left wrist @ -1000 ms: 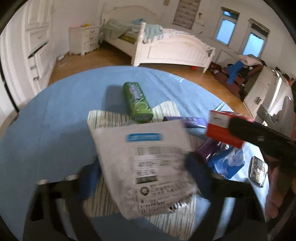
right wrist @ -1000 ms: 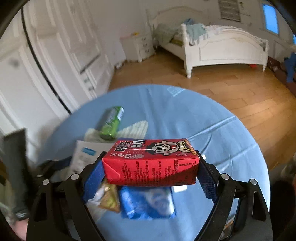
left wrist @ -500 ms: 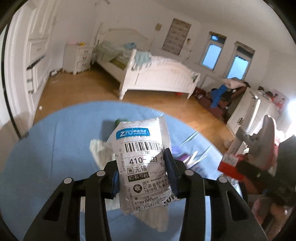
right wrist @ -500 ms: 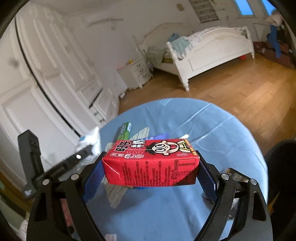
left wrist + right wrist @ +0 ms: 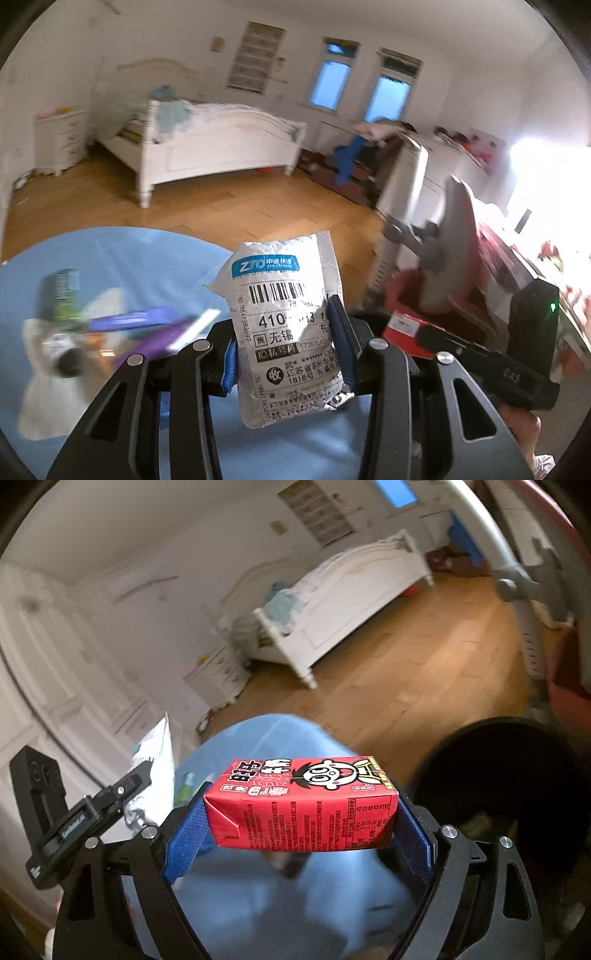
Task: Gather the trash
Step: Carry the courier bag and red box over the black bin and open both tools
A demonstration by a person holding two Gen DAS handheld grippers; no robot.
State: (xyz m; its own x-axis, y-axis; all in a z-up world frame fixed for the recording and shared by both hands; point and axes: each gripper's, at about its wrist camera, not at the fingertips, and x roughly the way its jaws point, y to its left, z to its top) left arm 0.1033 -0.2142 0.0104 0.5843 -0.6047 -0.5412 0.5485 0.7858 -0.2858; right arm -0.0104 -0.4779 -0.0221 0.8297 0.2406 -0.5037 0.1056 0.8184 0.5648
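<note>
Two grippers are each carrying one piece of trash above a round table draped in a pale blue cloth (image 5: 122,258). The left gripper (image 5: 286,354) is pinching a crumpled white plastic courier bag with a blue logo strip and a barcode label (image 5: 286,332) between its blue pads at a narrow setting; the bag is standing upright and its lower edge is hanging below the fingers, while part of the printed numbers is being covered by the right-hand pad. The right gripper (image 5: 299,827) is standing spread wide, its blue pads pressing on the two ends of a red rectangular drink carton with a cartoon face (image 5: 301,808), which is lying lengthwise across the gap.

Just beyond the left gripper, the remaining litter on the cloth is smearing into blur — a purple flat box (image 5: 129,319), a green cylindrical tube (image 5: 64,295) and a striped white cloth or paper (image 5: 44,391) are barely making themselves out. To the right in the left wrist view, the other gripper's black body is hiding most of the carton, and only a strip of a person's hand is showing below it.

Past the carton, a black round bin (image 5: 495,786) is sitting at the table's right edge — its contents are too dark to read. Farther off, a white wooden bed (image 5: 221,147) is standing on the wood floor, blurred.
</note>
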